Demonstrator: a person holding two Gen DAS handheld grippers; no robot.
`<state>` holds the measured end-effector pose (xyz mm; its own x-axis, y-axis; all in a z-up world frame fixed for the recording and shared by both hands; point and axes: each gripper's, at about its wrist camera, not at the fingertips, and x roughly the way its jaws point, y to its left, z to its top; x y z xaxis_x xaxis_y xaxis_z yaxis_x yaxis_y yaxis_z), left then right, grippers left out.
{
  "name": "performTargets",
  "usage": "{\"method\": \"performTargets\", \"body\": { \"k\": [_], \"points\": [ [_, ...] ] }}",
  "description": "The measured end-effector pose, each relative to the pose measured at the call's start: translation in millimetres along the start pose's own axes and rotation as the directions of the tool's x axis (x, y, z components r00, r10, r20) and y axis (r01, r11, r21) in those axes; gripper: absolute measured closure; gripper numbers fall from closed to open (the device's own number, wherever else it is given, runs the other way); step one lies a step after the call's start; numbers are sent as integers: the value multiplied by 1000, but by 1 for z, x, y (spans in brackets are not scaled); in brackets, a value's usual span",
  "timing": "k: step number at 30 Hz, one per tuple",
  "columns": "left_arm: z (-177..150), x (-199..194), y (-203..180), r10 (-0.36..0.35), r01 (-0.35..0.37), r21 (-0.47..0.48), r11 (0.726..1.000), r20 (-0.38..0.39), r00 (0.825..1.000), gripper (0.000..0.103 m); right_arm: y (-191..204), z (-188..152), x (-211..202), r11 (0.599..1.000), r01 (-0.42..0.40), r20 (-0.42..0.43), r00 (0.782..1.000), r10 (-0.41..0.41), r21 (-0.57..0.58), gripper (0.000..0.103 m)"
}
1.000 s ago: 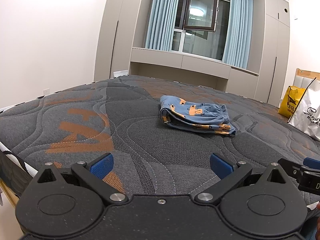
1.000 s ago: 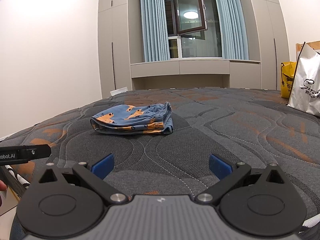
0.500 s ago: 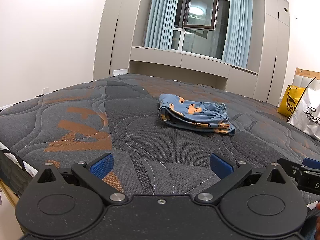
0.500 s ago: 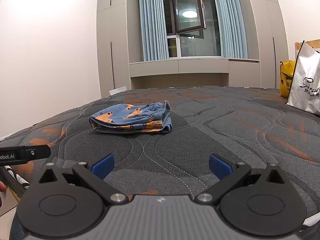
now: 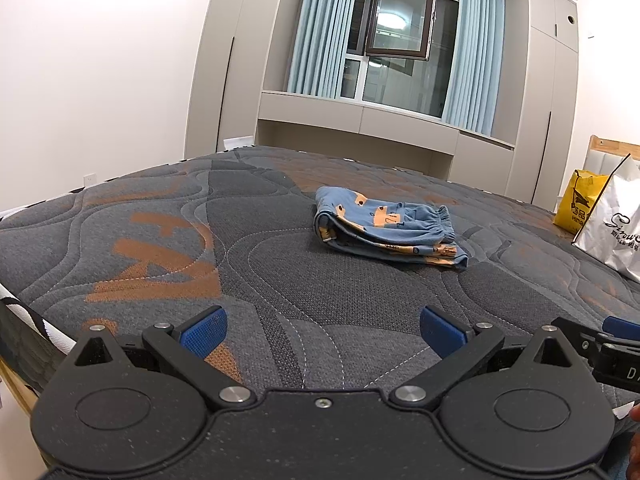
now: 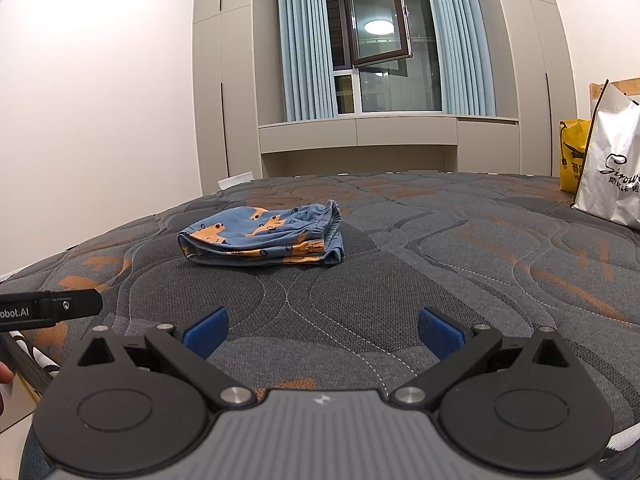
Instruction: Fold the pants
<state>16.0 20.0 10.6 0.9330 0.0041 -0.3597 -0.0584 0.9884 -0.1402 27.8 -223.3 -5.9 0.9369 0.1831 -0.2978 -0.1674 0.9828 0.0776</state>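
Observation:
Small blue pants with orange prints (image 5: 386, 230) lie folded in a compact stack on the grey quilted mattress (image 5: 280, 280), their elastic waistband to the right. They also show in the right wrist view (image 6: 264, 242). My left gripper (image 5: 323, 330) is open and empty, low over the mattress's near edge, well short of the pants. My right gripper (image 6: 323, 332) is open and empty too, beside the left one, also well short of the pants.
A white shopping bag (image 5: 614, 228) and a yellow bag (image 5: 578, 204) stand at the mattress's right side. The white bag also shows in the right wrist view (image 6: 612, 168). The mattress's left edge (image 5: 24, 308) drops off near my left gripper. Wardrobes and a window seat line the far wall.
Both grippers have drifted slightly, so the pants sit a little lower in the left view and a little left in the right view. The pants have not moved.

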Motion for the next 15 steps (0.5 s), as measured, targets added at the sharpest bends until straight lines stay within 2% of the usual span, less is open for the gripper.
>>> {"method": "performTargets", "body": {
  "k": [15],
  "points": [
    [0,1,-2,-5,5,4,1000,-6,1000,1,0,-1,0,1000,1,-3,1000,-1,2,0]
  ]
}}
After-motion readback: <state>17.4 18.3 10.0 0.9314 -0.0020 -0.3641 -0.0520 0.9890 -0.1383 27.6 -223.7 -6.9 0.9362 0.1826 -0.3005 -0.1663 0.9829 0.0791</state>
